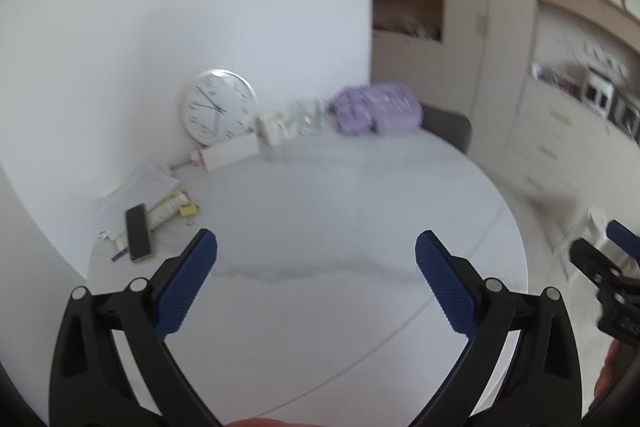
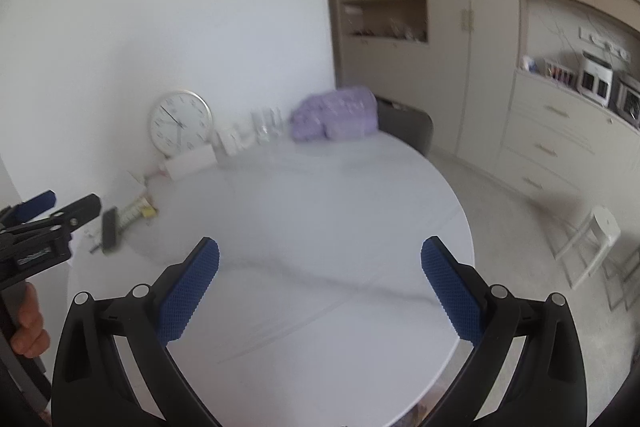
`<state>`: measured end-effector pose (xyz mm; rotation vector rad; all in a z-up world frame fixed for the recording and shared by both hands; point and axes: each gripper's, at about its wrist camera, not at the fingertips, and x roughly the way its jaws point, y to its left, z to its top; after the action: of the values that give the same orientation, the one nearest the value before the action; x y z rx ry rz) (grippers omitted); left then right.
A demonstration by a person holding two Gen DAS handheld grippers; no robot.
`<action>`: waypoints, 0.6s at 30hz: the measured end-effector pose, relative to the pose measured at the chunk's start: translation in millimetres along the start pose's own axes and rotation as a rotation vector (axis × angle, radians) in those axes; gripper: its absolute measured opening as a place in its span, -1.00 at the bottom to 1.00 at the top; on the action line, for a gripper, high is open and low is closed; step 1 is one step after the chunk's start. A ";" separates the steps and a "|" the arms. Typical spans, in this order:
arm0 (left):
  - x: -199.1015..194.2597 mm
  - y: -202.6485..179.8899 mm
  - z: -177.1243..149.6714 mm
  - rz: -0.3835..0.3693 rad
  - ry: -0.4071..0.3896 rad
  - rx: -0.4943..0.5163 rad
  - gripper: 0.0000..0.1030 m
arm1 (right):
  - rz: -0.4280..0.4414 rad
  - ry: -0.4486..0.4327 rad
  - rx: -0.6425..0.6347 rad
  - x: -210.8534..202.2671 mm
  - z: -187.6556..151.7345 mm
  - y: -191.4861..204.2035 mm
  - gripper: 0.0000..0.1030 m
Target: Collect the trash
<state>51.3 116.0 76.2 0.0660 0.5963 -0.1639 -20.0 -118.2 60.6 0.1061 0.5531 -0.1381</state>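
My left gripper (image 1: 316, 247) is open and empty above the white round table (image 1: 320, 211). My right gripper (image 2: 320, 253) is open and empty above the same table (image 2: 304, 211). Small clutter lies at the table's left by the wall: papers (image 1: 140, 187), a yellow item (image 1: 189, 210), a ruler-like strip (image 1: 166, 209) and a pen (image 1: 119, 255). In the right wrist view the yellow item (image 2: 149, 212) shows near the left gripper's fingers (image 2: 80, 209). The right gripper's fingers (image 1: 592, 255) show at the right edge of the left wrist view. No clear piece of trash stands out.
A black phone (image 1: 138, 231) lies on the papers. A wall clock (image 1: 219, 105) leans on the wall, beside a white box (image 1: 230, 151), glasses (image 1: 308, 117) and a purple pack (image 1: 378, 109). A grey chair (image 2: 404, 127), a white stool (image 2: 592, 239) and cabinets (image 2: 560, 131) stand around.
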 end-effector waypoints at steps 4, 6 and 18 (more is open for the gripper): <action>-15.9 11.3 6.0 0.033 -0.036 -0.052 0.85 | 0.036 -0.076 -0.028 -21.9 15.7 13.2 0.95; -19.6 13.2 5.5 0.036 -0.036 -0.057 0.85 | 0.050 -0.087 -0.035 -28.1 16.5 16.7 0.95; -24.9 0.9 0.1 0.038 -0.016 -0.026 0.85 | 0.065 -0.104 -0.028 -43.1 6.1 16.9 0.95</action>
<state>31.3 120.3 90.3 0.0506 0.5809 -0.1196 -50.5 -98.0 89.7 0.0893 0.4474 -0.0722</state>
